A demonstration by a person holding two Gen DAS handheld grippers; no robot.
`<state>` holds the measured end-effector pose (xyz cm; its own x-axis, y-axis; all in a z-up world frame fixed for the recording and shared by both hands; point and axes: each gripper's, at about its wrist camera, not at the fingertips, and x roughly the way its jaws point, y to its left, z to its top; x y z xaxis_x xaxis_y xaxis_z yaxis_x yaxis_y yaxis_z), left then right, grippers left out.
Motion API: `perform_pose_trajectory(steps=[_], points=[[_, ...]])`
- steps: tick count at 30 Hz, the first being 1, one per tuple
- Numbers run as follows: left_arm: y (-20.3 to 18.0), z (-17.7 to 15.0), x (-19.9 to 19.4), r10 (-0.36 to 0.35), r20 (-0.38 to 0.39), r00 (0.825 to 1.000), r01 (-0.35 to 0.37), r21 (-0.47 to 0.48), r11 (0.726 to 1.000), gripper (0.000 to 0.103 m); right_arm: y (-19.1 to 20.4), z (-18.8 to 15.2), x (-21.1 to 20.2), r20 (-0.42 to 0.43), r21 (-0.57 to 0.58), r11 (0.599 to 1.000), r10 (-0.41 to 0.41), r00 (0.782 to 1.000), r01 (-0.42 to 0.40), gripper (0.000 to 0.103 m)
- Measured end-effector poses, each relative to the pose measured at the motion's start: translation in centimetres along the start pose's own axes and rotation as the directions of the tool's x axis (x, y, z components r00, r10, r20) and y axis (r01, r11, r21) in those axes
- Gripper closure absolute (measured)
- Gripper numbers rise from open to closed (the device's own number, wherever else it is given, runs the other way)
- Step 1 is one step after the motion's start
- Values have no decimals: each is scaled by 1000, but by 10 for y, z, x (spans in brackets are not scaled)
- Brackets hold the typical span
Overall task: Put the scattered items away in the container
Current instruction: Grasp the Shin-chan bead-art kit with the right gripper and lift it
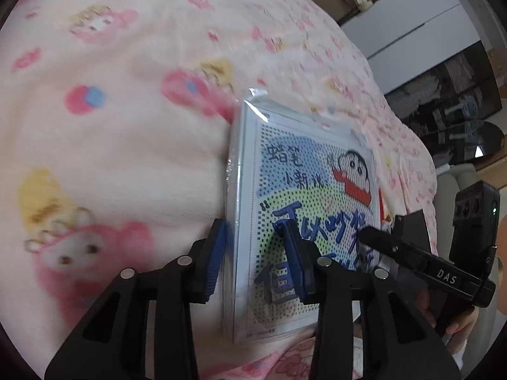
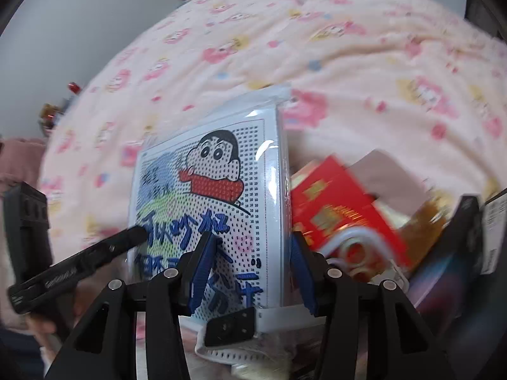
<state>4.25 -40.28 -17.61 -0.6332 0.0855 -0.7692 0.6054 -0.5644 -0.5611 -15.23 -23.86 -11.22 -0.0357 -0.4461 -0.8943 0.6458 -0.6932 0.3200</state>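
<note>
- My left tongs point(image 1: 253, 253) and right tongs point(image 2: 250, 262) both clench the cartoon packet point(image 1: 304, 209) above the bed point(image 1: 126, 142).
- Beside the packet: red box point(image 2: 336, 202), unstowed; container unseen.

Both grippers tilt steeply downward, side by side. The left gripper point(image 1: 256, 253) has its blue-padded jaws closed on either face of a flat packet. The right gripper point(image 2: 250, 269) clamps the same packet's other edge, pads pressing both sides.
</note>
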Motion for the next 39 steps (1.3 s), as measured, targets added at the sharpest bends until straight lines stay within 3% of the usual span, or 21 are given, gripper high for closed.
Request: perform_pose_trajectory(steps=[3,6,7,10,12,17,20,23,26,32,36,39], points=[[8,5,-6,40,4,999,-40,-6,999,66,12,-5,3,-13,-19,999,49,999,-49,59],[21,9,8,80,-36,996,-82,-34,996,57,22,-5,14,-25,-39,999,-10,1000,9,58],[25,10,15,55,-57,997,-57,-42,997,49,24,-4,18,-28,-43,999,-21,999,20,58],[20,12,22,19,-65,998,-22,-52,998,53,34,1,23,-29,-69,997,-37,999,35,58],[-4,17,16,59,-7,998,-59,12,998,52,41,2,16,5,-85,995,-42,999,42,59],[-53,29,-28,20,117,993,-35,131,991,56,46,5,-37,146,-87,996,-6,989,19,60],[-91,29,-60,29,241,970,-85,228,970,56,50,-3,-67,233,-120,992,0,973,28,60],[-99,22,-86,43,295,955,-128,274,953,56,51,-7,-82,271,-110,994,47,962,-17,60],[-105,26,-92,4,279,960,-84,276,957,56,44,-10,-93,283,-91,996,41,958,-16,60],[-126,13,-96,2,283,959,-99,328,940,56,26,-19,-110,329,-39,998,49,943,-39,60],[-144,-2,-87,-32,242,970,-53,335,941,56,4,-29,-126,362,4,1000,27,932,-31,60],[-175,-10,-81,-98,186,978,18,392,920,56,-24,-44,-150,395,49,998,23,918,-47,61]])
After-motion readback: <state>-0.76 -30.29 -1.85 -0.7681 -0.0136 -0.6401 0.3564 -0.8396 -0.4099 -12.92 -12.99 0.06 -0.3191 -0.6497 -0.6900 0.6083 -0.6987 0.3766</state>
